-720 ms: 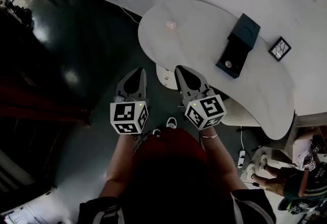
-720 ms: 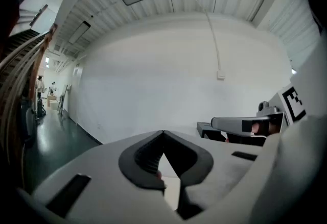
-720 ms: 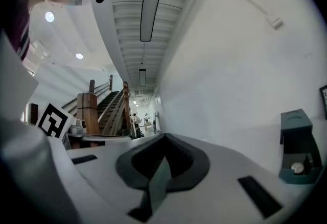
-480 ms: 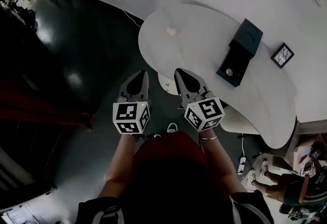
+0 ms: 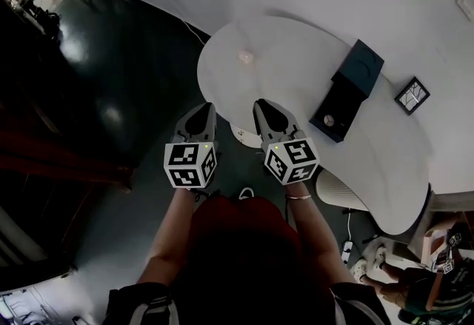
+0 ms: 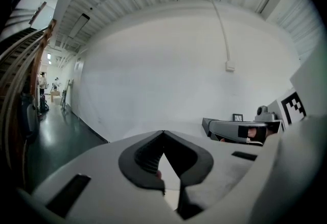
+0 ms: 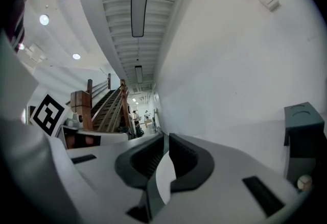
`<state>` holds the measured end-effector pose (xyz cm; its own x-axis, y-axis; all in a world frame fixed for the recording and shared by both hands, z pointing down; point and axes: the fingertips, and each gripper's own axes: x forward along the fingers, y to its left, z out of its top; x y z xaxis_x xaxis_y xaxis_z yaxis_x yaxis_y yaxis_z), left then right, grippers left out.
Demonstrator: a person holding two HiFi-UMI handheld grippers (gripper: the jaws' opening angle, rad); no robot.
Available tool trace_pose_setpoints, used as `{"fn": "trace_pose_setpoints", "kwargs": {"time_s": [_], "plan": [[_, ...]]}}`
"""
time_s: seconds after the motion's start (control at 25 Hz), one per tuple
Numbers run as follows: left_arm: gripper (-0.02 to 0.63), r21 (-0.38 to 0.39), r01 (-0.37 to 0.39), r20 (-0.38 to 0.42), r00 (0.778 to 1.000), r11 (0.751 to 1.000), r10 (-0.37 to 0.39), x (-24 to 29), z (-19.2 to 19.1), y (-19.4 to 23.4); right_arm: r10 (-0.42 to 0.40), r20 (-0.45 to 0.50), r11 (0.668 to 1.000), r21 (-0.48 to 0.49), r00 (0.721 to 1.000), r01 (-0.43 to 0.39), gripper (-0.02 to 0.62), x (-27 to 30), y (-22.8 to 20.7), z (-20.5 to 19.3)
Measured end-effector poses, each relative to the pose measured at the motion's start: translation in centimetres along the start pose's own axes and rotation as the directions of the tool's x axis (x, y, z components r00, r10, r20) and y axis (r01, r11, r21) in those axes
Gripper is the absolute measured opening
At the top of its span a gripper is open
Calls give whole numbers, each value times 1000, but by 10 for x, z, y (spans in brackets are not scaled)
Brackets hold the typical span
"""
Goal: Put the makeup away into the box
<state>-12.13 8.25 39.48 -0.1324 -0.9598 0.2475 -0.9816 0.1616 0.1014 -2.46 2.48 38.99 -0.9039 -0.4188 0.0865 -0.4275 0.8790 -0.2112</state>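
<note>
Left gripper (image 5: 201, 110) and right gripper (image 5: 265, 107) hang at the white table's (image 5: 296, 57) near edge, jaws pressed together and empty, with the pink makeup piece (image 5: 246, 57) lying far left of the open box (image 5: 348, 90), where a reach with unopened jaws could knock it away.

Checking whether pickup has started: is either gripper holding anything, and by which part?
Nothing is held: the left gripper and the right gripper both have their jaws shut with nothing between them.
</note>
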Motion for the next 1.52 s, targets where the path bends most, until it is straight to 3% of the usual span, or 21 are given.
{"fn": "trace_pose_setpoints", "kwargs": {"time_s": [0.24, 0.92, 1.52], "plan": [[21, 1, -31, -18, 999, 1000, 31, 12, 0, 3, 39, -85, 998, -42, 996, -43, 130, 17, -12, -5], [23, -10, 0, -60, 998, 1000, 0, 99, 4, 37, 22, -206, 992, -120, 978, -47, 140, 100, -64, -16], [22, -70, 9, -142, 990, 997, -19, 181, -4, 106, -33, -453, 961, -258, 891, -96, 207, 196, -106, -54]]}}
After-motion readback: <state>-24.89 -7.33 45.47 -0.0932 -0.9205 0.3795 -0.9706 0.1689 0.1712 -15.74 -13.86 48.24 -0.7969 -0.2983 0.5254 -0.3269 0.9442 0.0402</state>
